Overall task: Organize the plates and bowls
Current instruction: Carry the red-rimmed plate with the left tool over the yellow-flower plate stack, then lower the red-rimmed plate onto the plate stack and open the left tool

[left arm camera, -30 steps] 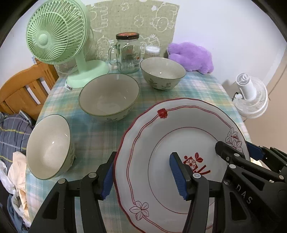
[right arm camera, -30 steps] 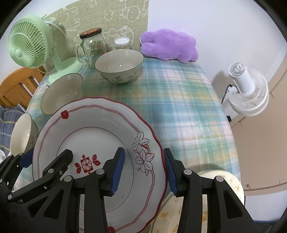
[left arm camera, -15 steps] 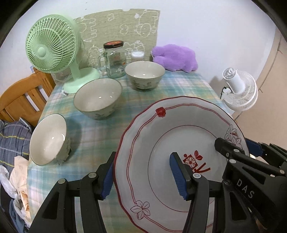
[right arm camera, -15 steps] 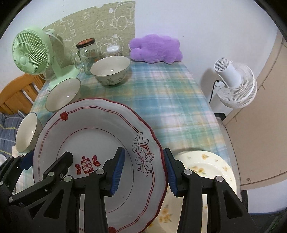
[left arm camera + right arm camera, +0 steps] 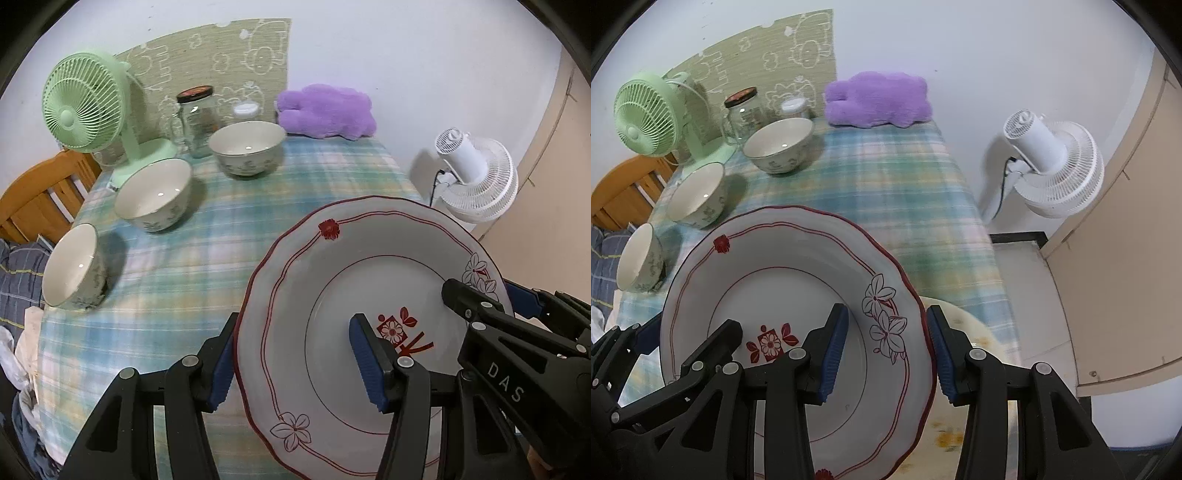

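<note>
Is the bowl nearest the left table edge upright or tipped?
Tipped. The nearest bowl leans on its side, its mouth facing sideways toward the camera, unlike the two upright bowls behind it.

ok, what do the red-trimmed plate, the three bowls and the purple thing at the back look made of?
Red-trimmed plate: likely glazed ceramic, glossy white, printed red flowers.
Bowls: same look, shiny glaze with highlights, probably stoneware or porcelain.
Purple plush: fuzzy synthetic fabric, matte pile.

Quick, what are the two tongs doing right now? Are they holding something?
Left tongs: closed on the left rim of the red-trimmed plate.
Right tongs: closed on the right rim of the same plate.
</note>
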`<state>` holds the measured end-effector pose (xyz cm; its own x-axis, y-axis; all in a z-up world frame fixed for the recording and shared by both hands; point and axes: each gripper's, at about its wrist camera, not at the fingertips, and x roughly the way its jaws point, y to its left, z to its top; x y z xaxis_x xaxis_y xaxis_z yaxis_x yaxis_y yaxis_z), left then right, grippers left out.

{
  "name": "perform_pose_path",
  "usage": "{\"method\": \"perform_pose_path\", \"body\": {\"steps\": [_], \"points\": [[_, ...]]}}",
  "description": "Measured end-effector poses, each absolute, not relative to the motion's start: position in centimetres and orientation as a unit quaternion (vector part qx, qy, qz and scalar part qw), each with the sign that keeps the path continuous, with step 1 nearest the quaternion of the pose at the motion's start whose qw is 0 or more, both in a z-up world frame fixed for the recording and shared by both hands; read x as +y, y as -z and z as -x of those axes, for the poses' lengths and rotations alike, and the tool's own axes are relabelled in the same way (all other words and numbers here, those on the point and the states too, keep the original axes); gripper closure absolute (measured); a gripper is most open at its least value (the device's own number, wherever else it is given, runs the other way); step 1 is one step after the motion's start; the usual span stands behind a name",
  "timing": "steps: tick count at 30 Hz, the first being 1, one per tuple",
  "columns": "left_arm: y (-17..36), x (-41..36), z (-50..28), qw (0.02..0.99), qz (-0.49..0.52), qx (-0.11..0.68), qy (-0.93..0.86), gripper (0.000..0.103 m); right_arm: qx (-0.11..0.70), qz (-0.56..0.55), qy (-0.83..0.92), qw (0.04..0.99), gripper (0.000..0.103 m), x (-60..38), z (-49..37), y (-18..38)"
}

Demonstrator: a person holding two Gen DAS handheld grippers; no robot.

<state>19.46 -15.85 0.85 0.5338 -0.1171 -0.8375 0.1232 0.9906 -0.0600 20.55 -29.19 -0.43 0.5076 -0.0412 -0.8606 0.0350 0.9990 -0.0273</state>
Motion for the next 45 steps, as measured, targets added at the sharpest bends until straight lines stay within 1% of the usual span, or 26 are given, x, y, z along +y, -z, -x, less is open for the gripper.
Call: {"method": "perform_pose_path", "body": {"steps": [10, 20, 34, 45], "points": [[0.1, -20.7, -18.3, 0.873, 0.007, 0.484, 0.068, 0.045, 0.500, 0.014, 0.021, 0.866, 0.055, -34.1, -19.5, 1.1], [3.2, -23.7, -17.2, 0.854, 0.020, 0.515, 0.068, 0.045, 0.528, 0.019, 0.018, 0.849, 0.055, -37.5, -18.5, 3.8], [5.6, -25.0, -16.9, 0.842, 0.014, 0.536, 0.052, 0.044, 0.561, 0.028, 0.006, 0.827, 0.055, -38.7, -18.6, 7.2], [5.5, -25.1, -17.2, 0.841, 0.011, 0.539, 0.043, 0.044, 0.562, 0.012, -0.014, 0.827, 0.055, -39.5, -18.6, 7.4]]}}
